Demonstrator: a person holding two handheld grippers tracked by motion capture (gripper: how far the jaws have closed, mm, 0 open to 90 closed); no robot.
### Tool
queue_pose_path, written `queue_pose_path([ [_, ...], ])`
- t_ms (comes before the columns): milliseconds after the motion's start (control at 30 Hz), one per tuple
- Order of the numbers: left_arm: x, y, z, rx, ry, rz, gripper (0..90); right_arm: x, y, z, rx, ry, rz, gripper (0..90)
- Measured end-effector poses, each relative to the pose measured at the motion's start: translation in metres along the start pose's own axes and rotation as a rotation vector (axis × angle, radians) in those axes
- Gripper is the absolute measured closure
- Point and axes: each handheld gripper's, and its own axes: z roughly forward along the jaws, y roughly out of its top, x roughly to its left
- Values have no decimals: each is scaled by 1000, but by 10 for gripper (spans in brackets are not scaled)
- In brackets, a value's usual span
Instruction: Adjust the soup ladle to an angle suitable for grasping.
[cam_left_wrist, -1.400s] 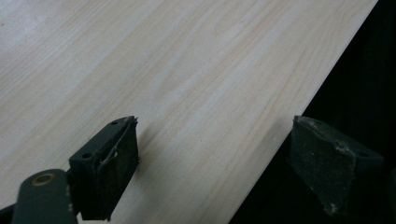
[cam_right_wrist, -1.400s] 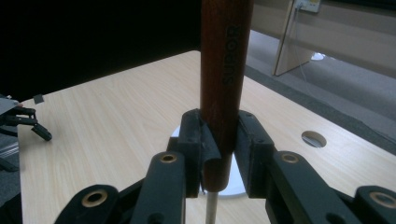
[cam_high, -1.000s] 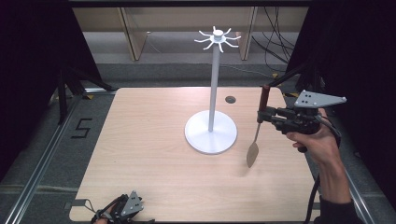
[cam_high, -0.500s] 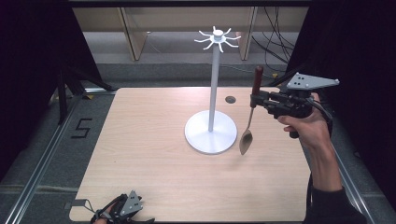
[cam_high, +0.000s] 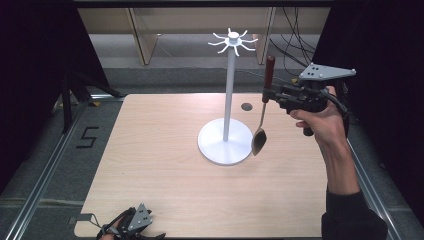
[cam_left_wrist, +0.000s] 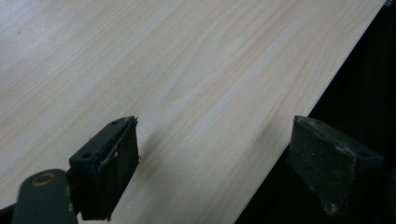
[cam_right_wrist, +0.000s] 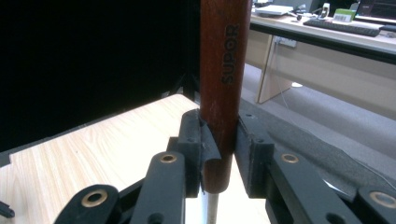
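Observation:
A spoon hangs almost upright, its red-brown wooden handle (cam_high: 270, 69) on top and its metal bowl (cam_high: 259, 142) low by the right edge of the stand's base. My right gripper (cam_high: 268, 95) is shut on the handle's lower end, to the right of the pole. In the right gripper view both pads (cam_right_wrist: 250, 140) press on the handle (cam_right_wrist: 224, 70), marked SUPOR. The white stand (cam_high: 229, 95) has a round base (cam_high: 215, 145) and a ring of hooks (cam_high: 233, 40) at its top. My left gripper (cam_high: 131, 226) rests at the table's near left edge, open (cam_left_wrist: 212, 168), holding nothing.
The pale wooden table (cam_high: 150, 150) has a small dark round hole (cam_high: 246, 106) behind the stand's base. A floor mark shaped like a 5 (cam_high: 87, 136) lies left of the table. Metal rails run along both sides. Desks and cables stand beyond the far edge.
My right gripper has risen and moved left toward the stand with the spoon. The spoon's bowl has lifted and now hangs by the base's right edge. The left gripper has stayed put.

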Motion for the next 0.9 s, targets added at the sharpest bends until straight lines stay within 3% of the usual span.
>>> queue_pose_path([
  [333,0,0,0,0,-2,1,153,1,13,11,15,-13,24,742],
  [533,-1,0,0,2,-2,1,153,-1,18,15,11,-26,14,741],
  [567,-1,0,0,2,-2,1,153,0,19,16,21,-25,32,741],
  [900,-1,0,0,4,-2,3,153,3,26,24,26,-29,20,741],
])
